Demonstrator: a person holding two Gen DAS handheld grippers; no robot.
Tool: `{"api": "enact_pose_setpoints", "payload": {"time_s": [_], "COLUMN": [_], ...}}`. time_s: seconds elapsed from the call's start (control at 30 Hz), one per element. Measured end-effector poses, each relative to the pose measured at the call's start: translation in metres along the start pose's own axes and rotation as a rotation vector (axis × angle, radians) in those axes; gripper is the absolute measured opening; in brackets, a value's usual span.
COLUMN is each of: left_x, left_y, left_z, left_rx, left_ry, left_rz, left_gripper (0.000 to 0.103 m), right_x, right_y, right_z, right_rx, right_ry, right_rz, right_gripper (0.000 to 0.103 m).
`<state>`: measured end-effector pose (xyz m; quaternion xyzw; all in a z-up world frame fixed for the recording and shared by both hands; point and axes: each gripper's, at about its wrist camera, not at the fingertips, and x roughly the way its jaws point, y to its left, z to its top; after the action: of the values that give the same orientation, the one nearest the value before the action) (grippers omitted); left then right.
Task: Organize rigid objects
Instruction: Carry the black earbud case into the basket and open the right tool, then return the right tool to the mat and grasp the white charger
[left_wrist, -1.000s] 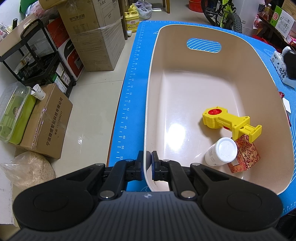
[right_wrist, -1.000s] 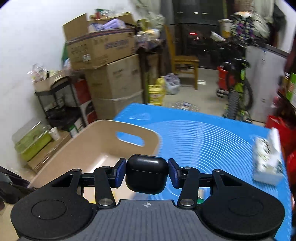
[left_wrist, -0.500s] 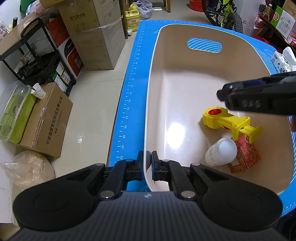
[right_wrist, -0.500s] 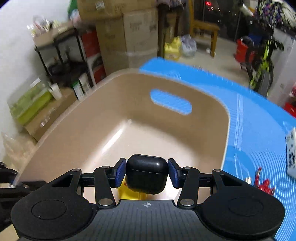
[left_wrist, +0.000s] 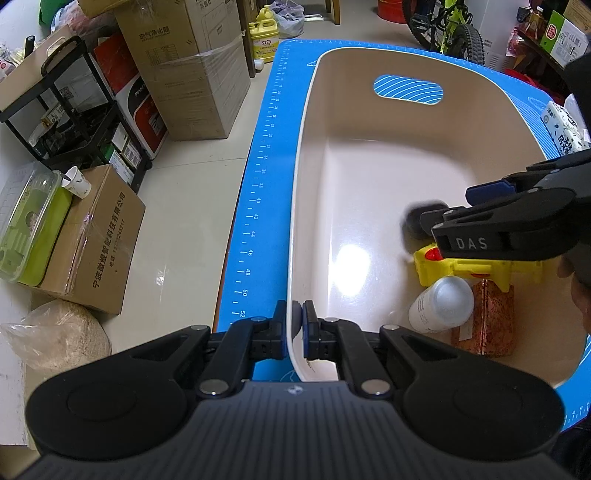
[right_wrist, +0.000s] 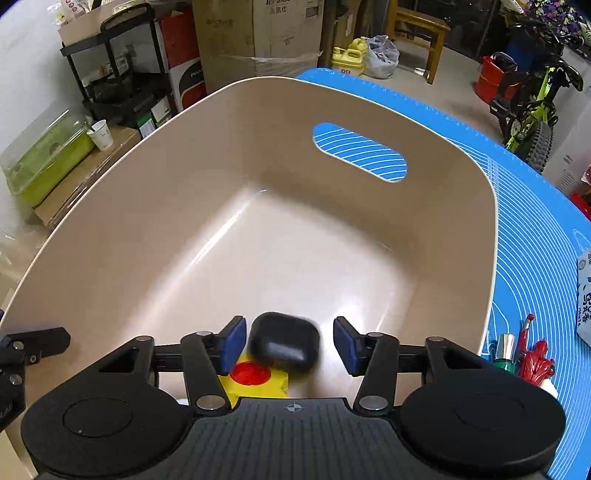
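Left gripper (left_wrist: 294, 328): the near rim of the beige bin (left_wrist: 314, 155) is being gripped, jaws clenched on it.
Right gripper (right_wrist: 290, 341): jaws are being held apart over the bin, grasping nothing.
Black case (right_wrist: 284, 343): blurred, apparently being dropped between the pads, just above the yellow tool (right_wrist: 255, 380).
Bin contents: a white bottle (left_wrist: 441, 304) and red patterned box (left_wrist: 487, 317) are being kept beside the tool.
Desk: covered by a blue mat (right_wrist: 535, 229).

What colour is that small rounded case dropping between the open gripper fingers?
Black: the small rounded glossy case over the beige plastic tub shows best in the right wrist view.
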<state>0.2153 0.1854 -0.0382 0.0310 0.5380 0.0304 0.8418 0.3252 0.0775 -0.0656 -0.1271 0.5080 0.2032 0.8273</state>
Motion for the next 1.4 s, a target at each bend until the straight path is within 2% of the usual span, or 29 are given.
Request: {"api": "enact_pose_setpoints", "payload": {"time_s": [0.13, 0.23, 0.4, 0.57, 0.8, 1.07, 1.23, 1.4], "left_x": [0.000, 0.000, -0.001, -0.001, -0.001, -0.001, -0.001, -0.001], "left_y": [0.000, 0.000, 0.001, 0.001, 0.001, 0.003, 0.001, 0.001], "left_z": [0.000, 0.000, 0.000, 0.000, 0.000, 0.000, 0.000, 0.001], "left_rx": [-0.002, -0.001, -0.001, -0.001, 0.002, 0.007, 0.007, 0.012], "left_ry": [-0.003, -0.003, -0.003, -0.003, -0.002, -0.001, 0.002, 0.005], "left_rz": [0.000, -0.001, 0.000, 0.000, 0.000, 0.002, 0.006, 0.005], "left_gripper": [0.009, 0.009, 0.009, 0.010, 0.010, 0.010, 0.010, 0.010], "right_x": [-0.018, -0.042, -0.081, -0.105, -0.100, -0.068, -0.047, -0.030], "right_y": [0.001, -0.007, -0.040, -0.088, -0.165, -0.229, -0.248, -0.252], "right_z": [-0.001, 0.000, 0.000, -0.014, -0.046, -0.088, -0.108, -0.112], "right_rx": [-0.004, 0.016, 0.092, 0.185, 0.320, 0.420, 0.468, 0.486], "right_ry": [-0.058, -0.123, -0.210, -0.262, -0.231, -0.150, -0.112, -0.083], "right_rz": [0.020, 0.009, 0.037, 0.000, -0.109, -0.232, -0.249, -0.245], "right_gripper": [0.070, 0.086, 0.088, 0.090, 0.090, 0.088, 0.086, 0.085]}}
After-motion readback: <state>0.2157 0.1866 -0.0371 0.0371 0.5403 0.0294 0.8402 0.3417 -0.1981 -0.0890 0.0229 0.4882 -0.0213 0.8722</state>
